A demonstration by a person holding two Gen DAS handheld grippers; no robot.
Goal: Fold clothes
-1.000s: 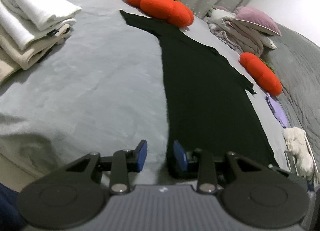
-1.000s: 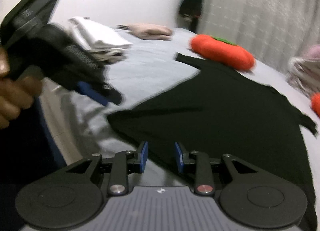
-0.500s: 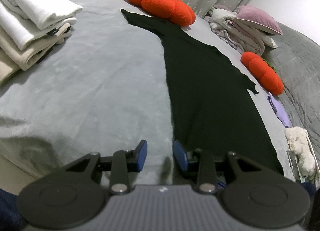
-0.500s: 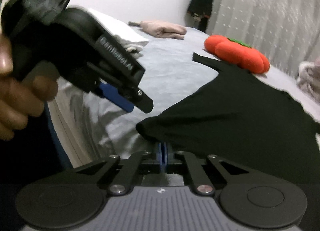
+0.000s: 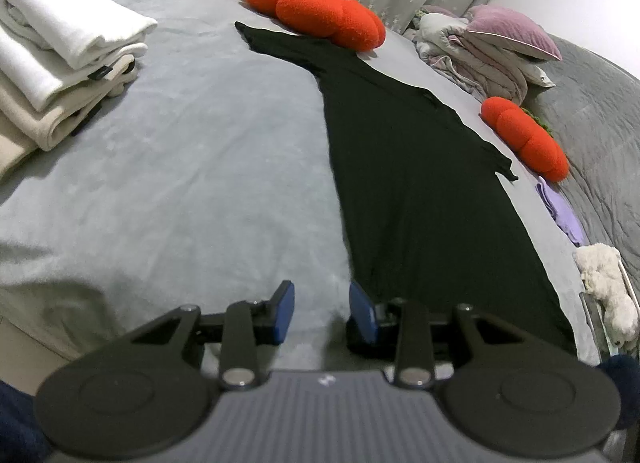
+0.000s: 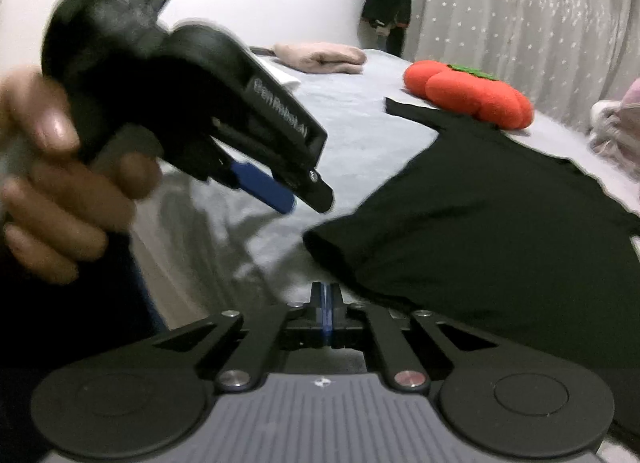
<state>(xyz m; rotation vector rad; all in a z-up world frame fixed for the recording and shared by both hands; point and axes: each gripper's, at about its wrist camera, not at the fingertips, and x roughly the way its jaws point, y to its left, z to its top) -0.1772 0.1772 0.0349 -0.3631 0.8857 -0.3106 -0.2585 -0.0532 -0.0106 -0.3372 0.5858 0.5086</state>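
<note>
The black garment (image 5: 420,183) runs lengthwise away from me, its near hem corner beside my released left tongs (image 5: 322,309), nearer than my clenched, empty-looking right tongs (image 6: 326,303).

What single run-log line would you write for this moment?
left gripper: open, at black garment hem | right gripper: shut, beside hem, grip unclear

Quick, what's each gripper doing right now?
Left gripper: open, holding nothing.
Right gripper: shut; whether it pinches the black garment cannot be told.

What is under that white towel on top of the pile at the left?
Under the white towel lie more folded cloths: another white one, then beige ones. The pile's bottom runs out of view.
</note>
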